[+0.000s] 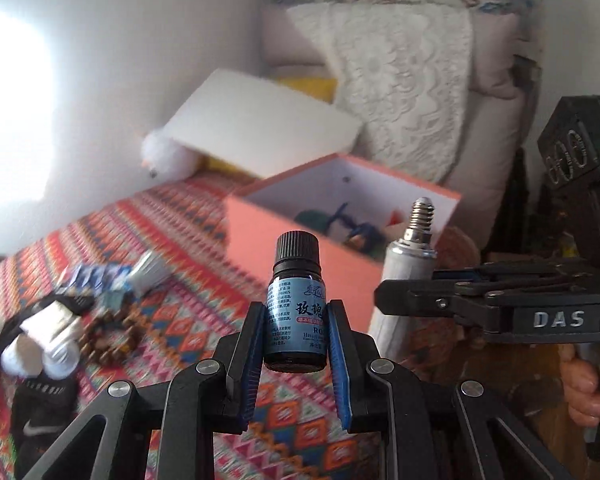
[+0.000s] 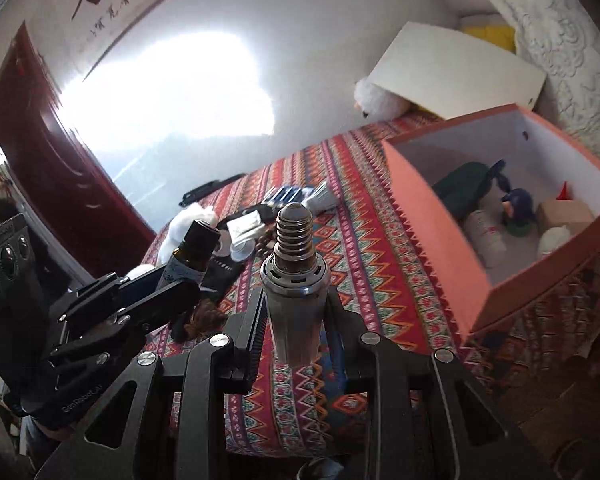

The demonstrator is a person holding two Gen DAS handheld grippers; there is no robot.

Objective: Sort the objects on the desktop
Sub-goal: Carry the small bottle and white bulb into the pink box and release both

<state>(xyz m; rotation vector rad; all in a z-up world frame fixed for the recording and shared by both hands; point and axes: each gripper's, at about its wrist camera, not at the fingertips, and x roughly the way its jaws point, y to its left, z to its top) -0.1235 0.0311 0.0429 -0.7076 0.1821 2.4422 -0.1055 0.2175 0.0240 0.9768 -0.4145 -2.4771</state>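
My left gripper (image 1: 297, 320) is shut on a small dark bottle (image 1: 295, 300) with a blue label and black cap, held upright above the patterned cloth. My right gripper (image 2: 296, 308) is shut on a silver light bulb (image 2: 294, 264) with its screw base pointing up. The bulb also shows in the left wrist view (image 1: 410, 248), to the right of the bottle. The bottle shows in the right wrist view (image 2: 192, 256), to the left. An open orange box (image 2: 432, 224) with several items inside stands ahead and right of both grippers.
On the patterned cloth (image 1: 188, 216) to the left lie a bead bracelet (image 1: 112, 332), white rolls (image 1: 48, 344), a black Nike item (image 1: 40, 412) and a blue-white packet (image 1: 96, 276). The white box lid (image 2: 456, 72) and a white plush toy (image 2: 376, 98) lean at the back.
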